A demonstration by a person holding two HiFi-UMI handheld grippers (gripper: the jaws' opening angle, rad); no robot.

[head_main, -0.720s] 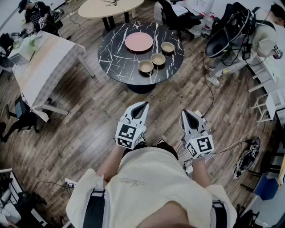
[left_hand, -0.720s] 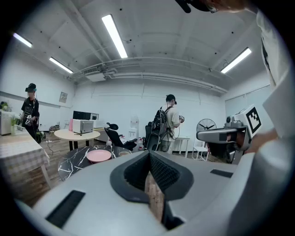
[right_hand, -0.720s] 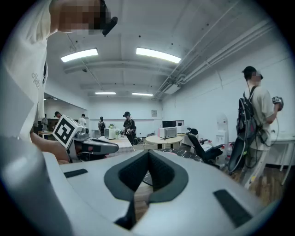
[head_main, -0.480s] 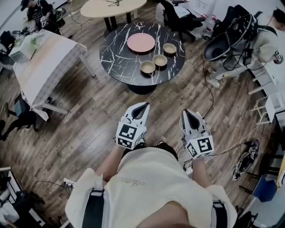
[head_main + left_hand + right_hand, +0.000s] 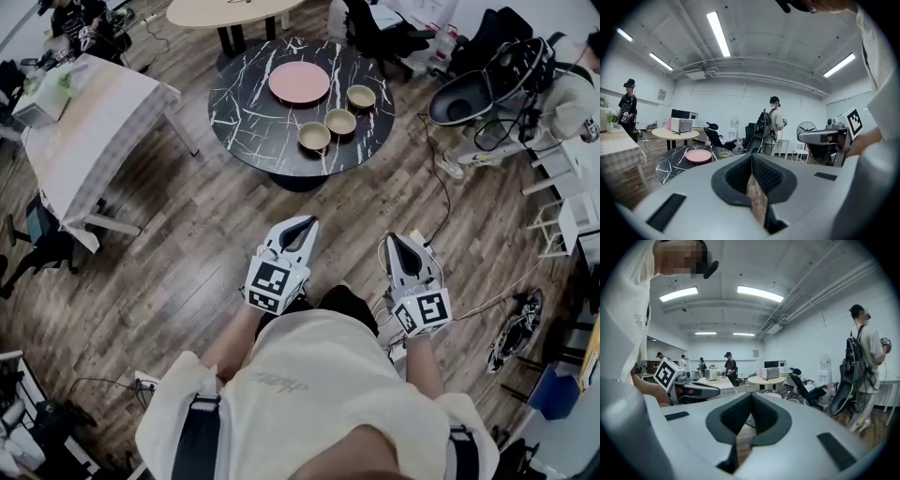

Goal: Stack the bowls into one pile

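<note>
Left gripper, right gripper: both closed, empty, well short of round black marble table. Three shallow tan bowls apart on it; step closer, then open jaws.

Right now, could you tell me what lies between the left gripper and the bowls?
The head view shows only wooden floor and the black table's edge between the left gripper and the bowls.

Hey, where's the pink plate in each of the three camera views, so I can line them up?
Head view: pink plate top centre, on the far side of the black marble table.
Left gripper view: pink plate left of centre, on that table.
Right gripper view: pink plate as a thin sliver just right of centre.
Shared landmark: the black marble table under it.
</note>
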